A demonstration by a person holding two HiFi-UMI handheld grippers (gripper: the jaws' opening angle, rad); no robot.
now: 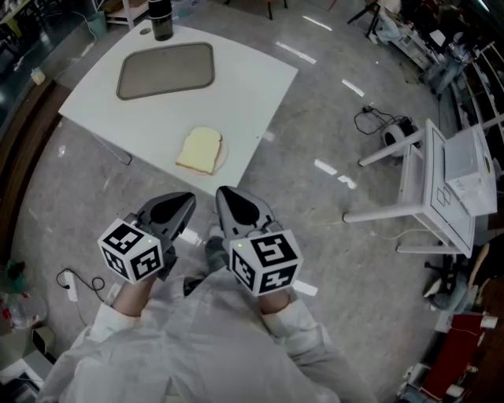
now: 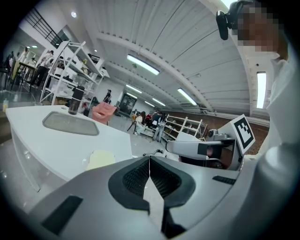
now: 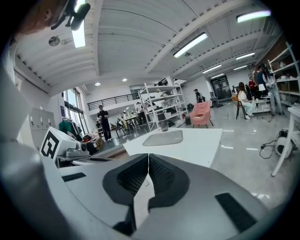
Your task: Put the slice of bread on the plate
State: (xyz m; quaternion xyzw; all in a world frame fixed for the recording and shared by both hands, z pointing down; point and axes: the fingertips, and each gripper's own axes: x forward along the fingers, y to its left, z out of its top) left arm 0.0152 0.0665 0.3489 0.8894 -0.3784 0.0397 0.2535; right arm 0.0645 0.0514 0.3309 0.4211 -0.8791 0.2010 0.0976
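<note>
Left tongs [image 2: 149, 159] and right tongs [image 3: 148, 155] pressed together, empty, well short of bread slice [image 1: 198, 149]. Close to surface [image 1: 252, 86] edge: risk of shoving it off if approached closed.

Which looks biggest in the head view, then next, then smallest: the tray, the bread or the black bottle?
Largest: tray.
Next: bread.
Smallest: black bottle, though the picture's top edge cuts it off and it stands farthest away, so unsure.
</note>
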